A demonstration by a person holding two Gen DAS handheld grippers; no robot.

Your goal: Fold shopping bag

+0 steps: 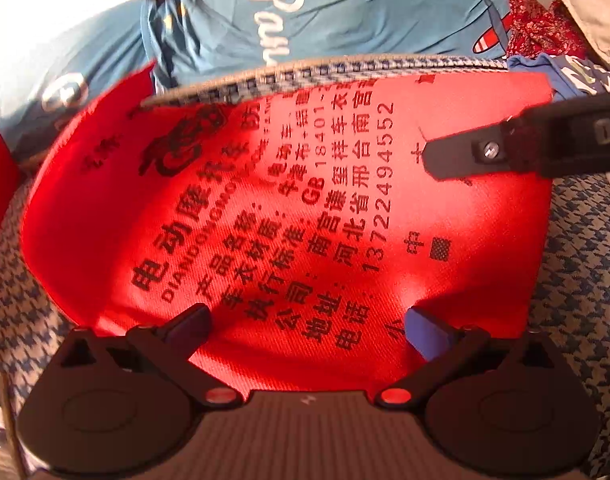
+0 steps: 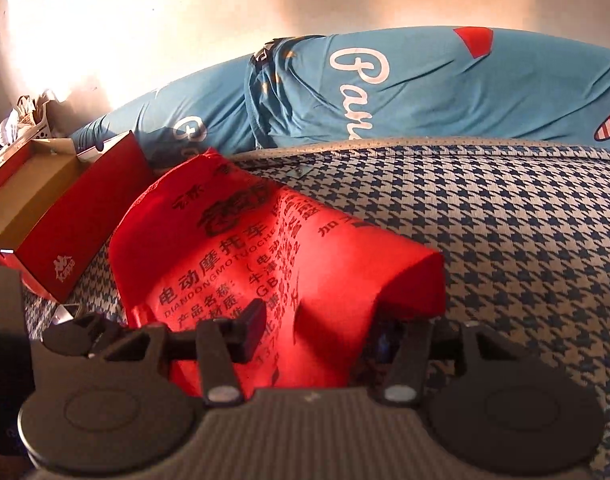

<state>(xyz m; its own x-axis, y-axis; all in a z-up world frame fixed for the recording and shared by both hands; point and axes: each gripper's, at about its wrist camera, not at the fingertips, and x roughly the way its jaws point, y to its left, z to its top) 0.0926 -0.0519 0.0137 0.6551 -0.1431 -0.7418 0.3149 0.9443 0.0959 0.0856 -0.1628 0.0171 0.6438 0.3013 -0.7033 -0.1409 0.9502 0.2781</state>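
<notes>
Left gripper [image 1: 309, 320] hangs with its jaws spread wide, nothing between the pads, low over the red shopping bag [image 1: 289, 216]. Right gripper [image 2: 317, 328] stands about half open with a raised fold of bag between its fingers — whether the pads pinch it cannot be told. The bag lies spread on a blue houndstooth cover [image 2: 505, 240], printed side up. It looks light, soft and limp — probably best taken by an edge or corner.
</notes>
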